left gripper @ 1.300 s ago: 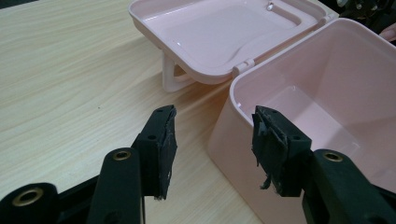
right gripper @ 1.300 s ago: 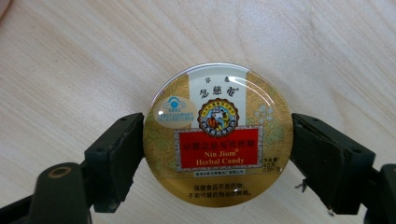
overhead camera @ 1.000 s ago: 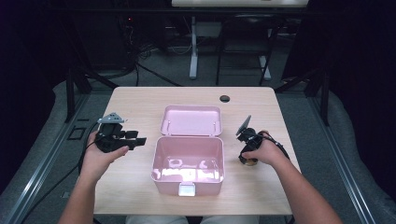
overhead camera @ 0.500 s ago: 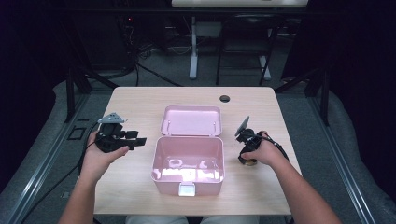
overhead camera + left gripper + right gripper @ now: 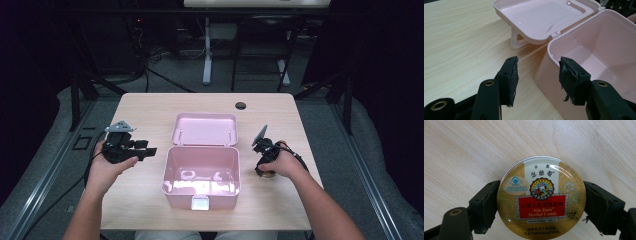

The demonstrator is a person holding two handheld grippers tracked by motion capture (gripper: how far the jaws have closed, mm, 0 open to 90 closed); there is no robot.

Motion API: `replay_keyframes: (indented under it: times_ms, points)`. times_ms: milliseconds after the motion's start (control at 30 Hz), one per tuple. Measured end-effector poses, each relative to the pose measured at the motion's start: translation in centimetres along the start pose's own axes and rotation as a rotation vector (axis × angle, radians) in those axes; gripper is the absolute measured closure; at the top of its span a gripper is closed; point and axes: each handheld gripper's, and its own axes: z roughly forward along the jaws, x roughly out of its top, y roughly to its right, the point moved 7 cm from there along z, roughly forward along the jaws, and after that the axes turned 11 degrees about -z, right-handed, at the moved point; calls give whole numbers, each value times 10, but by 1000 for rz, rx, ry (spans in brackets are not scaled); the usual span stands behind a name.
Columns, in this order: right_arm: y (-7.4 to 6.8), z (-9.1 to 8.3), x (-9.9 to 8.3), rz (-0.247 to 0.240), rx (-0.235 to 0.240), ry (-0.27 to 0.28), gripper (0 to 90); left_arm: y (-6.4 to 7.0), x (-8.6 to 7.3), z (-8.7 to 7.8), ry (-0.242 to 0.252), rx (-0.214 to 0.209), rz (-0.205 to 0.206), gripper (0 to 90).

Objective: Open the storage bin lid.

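Our right gripper clamps its fingers on the tin, low on the worktop, lower right of the box. Left gripper: fingers apart, empty, lower left.

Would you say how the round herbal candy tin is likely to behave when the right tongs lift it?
The herbal candy tin looks rigid. Its glossy curved rim may slip between the right tongs, and on edge it would probably roll.

One worktop carries one pink box with one lid, and one round candy tin. Two hands hold two claws: left, right.
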Motion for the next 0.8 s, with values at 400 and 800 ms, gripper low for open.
replay_keyframes:
  times_ms: [400,800]
  points:
    - [0,1,0,4,4,-16,194,0,0,0,0,-1,-1,493]
    - [0,-3,1,15,19,7,198,-1,0,0,-1,-1,-2,493]
